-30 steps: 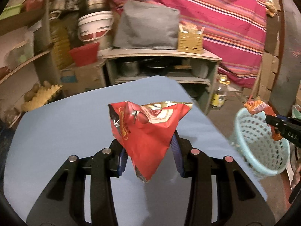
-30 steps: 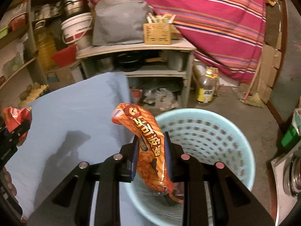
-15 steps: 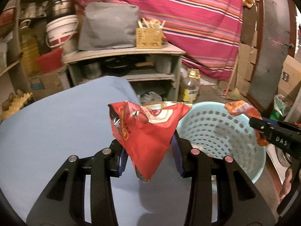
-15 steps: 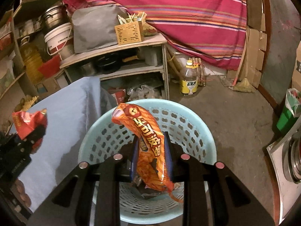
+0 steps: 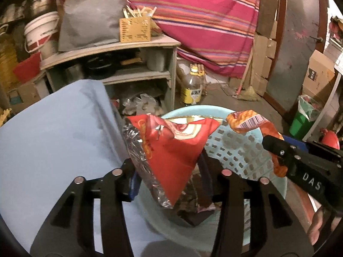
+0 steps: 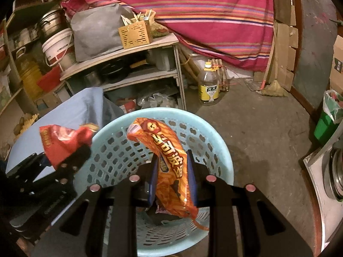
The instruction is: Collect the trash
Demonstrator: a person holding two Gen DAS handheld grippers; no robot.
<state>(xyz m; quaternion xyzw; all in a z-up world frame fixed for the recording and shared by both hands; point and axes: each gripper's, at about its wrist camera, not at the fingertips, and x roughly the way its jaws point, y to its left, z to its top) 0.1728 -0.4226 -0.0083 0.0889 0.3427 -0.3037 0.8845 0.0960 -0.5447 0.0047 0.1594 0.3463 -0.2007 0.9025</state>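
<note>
Hovering over basket (image 6: 216,150): left gripper (image 5: 169,180) clamping red wrapper (image 5: 171,150), right gripper (image 6: 171,175) clamping orange packet (image 6: 171,167).

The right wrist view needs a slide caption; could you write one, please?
Right gripper holds an orange snack wrapper above the blue basket.

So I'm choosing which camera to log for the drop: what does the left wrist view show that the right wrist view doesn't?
Only the left wrist view: the red snack bag's foil lining, and the right gripper from the side.
Only the right wrist view: the orange snack bag's printed front and the steel appliance at right.
Both: each gripper shut on its bag over the pale blue basket, the blue table, the oil bottle.
</note>
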